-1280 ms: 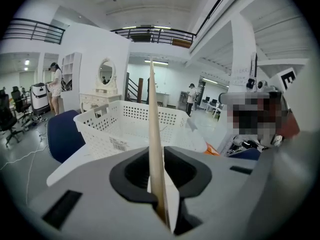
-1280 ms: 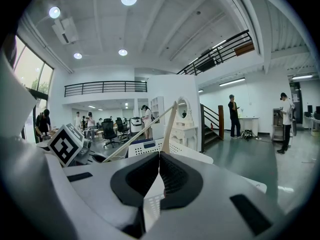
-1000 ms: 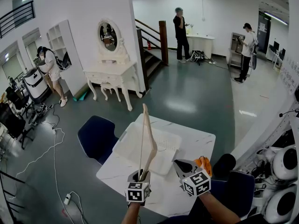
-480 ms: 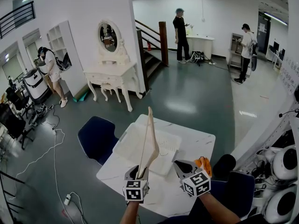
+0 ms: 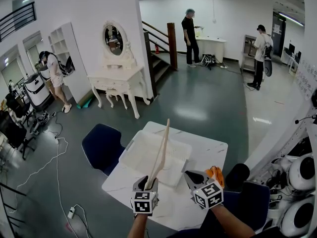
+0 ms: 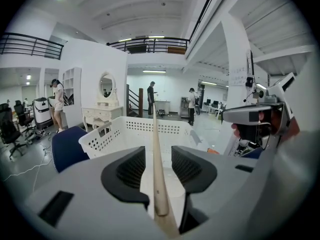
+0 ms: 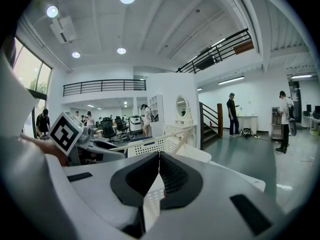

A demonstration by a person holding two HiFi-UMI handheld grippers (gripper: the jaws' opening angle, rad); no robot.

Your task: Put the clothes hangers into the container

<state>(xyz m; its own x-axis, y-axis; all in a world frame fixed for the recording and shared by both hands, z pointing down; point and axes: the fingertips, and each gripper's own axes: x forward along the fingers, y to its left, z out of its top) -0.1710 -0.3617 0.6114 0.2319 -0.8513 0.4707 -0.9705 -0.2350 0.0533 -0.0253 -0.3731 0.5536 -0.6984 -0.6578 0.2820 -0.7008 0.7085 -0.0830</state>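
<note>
A pale wooden clothes hanger (image 5: 161, 152) stands on end between the jaws of my left gripper (image 5: 147, 181) and leans away over the white perforated basket (image 5: 130, 155). In the left gripper view the hanger (image 6: 156, 174) runs up the gap with space on either side. The pads do not press it, and the jaws have just been opening. My right gripper (image 5: 191, 175) rests beside the left one on the marble table (image 5: 203, 148), shut with nothing in it. In the right gripper view the basket (image 7: 150, 146) shows past the closed jaws, and the hanger (image 7: 182, 136) leans over it.
An orange thing (image 5: 216, 172) lies on the table just right of my right gripper. A dark blue chair (image 5: 101, 145) stands at the table's left side. People and a white dressing table (image 5: 119, 78) are far off across the floor.
The hanger's top has tipped to the right and lower, toward the basket. The left gripper's jaws have spread apart around it. The right gripper has kept still.
</note>
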